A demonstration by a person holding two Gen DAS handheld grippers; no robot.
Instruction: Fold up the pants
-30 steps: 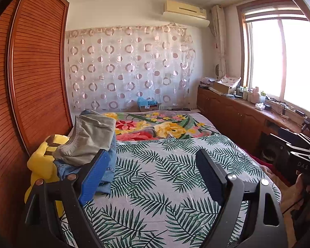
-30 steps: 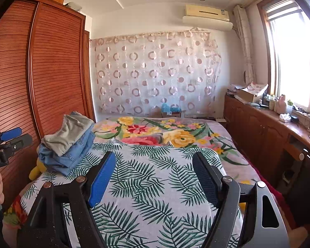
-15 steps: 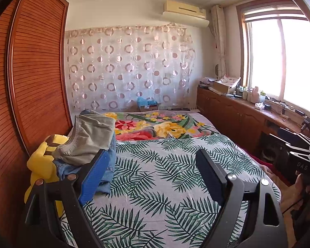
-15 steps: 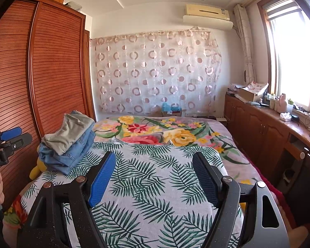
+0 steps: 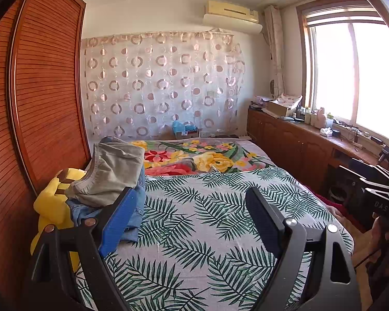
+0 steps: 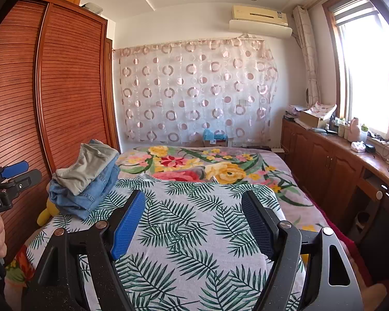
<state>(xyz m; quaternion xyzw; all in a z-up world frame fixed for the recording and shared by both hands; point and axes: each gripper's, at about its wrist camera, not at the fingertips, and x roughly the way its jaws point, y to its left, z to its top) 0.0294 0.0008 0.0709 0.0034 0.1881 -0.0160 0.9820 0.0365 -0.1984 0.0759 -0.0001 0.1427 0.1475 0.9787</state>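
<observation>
A pile of pants lies at the left edge of the bed: grey-khaki pants [image 5: 111, 171] [image 6: 88, 165] on top of blue jeans [image 5: 134, 212] [image 6: 90, 194]. My left gripper [image 5: 190, 197] is open and empty above the leaf-print bedspread [image 5: 207, 220], with the pile just behind its left finger. My right gripper [image 6: 193, 199] is open and empty above the bedspread [image 6: 194, 228], right of the pile. The left gripper also shows at the left edge of the right wrist view [image 6: 10, 178].
A yellow plush toy [image 5: 54, 202] sits under and left of the pile against the wooden wardrobe [image 5: 39, 103]. A floral blanket [image 6: 194, 163] covers the far bed. Low wooden cabinets [image 6: 324, 160] with clutter run along the right under the window.
</observation>
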